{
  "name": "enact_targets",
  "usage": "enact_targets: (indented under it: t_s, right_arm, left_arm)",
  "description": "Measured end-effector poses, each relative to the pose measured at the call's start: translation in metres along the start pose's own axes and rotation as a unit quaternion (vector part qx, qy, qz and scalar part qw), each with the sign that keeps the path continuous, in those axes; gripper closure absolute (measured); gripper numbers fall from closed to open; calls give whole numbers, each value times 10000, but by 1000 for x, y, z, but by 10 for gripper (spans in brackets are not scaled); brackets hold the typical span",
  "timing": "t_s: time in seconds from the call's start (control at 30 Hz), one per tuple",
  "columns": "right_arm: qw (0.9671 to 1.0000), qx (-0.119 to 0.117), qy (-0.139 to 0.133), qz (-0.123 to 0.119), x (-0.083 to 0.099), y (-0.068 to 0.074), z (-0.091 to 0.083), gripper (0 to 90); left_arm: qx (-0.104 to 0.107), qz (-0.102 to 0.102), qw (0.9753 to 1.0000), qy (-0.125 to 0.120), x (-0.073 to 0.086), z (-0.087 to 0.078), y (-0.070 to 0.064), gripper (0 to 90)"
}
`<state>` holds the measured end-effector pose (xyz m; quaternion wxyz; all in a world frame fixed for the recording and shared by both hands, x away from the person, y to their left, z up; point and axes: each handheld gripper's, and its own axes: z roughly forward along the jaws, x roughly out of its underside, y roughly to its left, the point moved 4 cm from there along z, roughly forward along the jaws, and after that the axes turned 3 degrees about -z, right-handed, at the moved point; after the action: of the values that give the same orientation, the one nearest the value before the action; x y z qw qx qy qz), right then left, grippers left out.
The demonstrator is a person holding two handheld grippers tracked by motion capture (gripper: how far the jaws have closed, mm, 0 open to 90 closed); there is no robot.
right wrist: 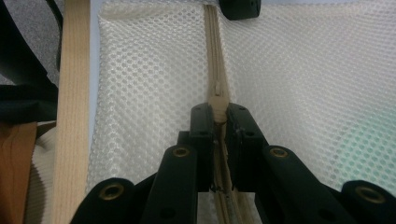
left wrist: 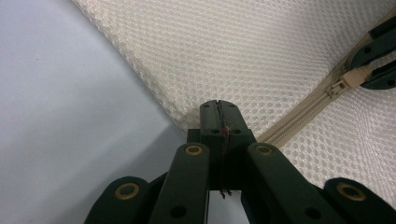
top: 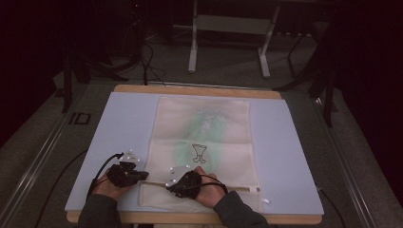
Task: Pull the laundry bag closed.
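A cream mesh bag (top: 204, 137) lies flat on a pale blue mat (top: 123, 123), with something green showing faintly through it. Its zipper (top: 237, 188) runs along the near end. My left gripper (top: 142, 176) is at the bag's near left corner. In the left gripper view its jaws (left wrist: 219, 109) are shut on the bag's edge (left wrist: 233, 51), at the zipper's end. My right gripper (top: 172, 186) sits just to the right on the zipper line. It (right wrist: 218, 114) is shut on the beige zipper pull (right wrist: 217, 100), and the zipper (right wrist: 214, 42) runs on towards the left gripper's tip (right wrist: 239, 7).
The mat covers a wooden table whose near edge (right wrist: 74, 93) lies close beside the bag. A small white tag (top: 266, 201) lies by the bag's near right corner. Beyond the table, metal frame legs (top: 192, 52) and cables are on the grey floor.
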<state>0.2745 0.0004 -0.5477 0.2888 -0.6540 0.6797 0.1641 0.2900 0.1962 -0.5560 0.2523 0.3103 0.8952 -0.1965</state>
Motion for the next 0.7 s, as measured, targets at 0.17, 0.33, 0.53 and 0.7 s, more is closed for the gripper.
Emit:
enact_targets:
  t_s: [0.17,0.33,0.53,0.7]
  right_arm:
    - [10000,21,22,-2,3,0,-4,821]
    - [10000,32,33,-25,6,1,-7,821]
    - [10000,47,55,12,10,2,-10,821]
    - [10000,75,54,5,13,2,-14,821]
  left_arm:
    - [1,-5,10000,-6,0,0,0,897]
    - [8,-4,10000,-2,0,0,0,897]
    - [16,-8,10000,-3,0,0,0,897]
    - [17,-11,10000,-2,0,0,0,897]
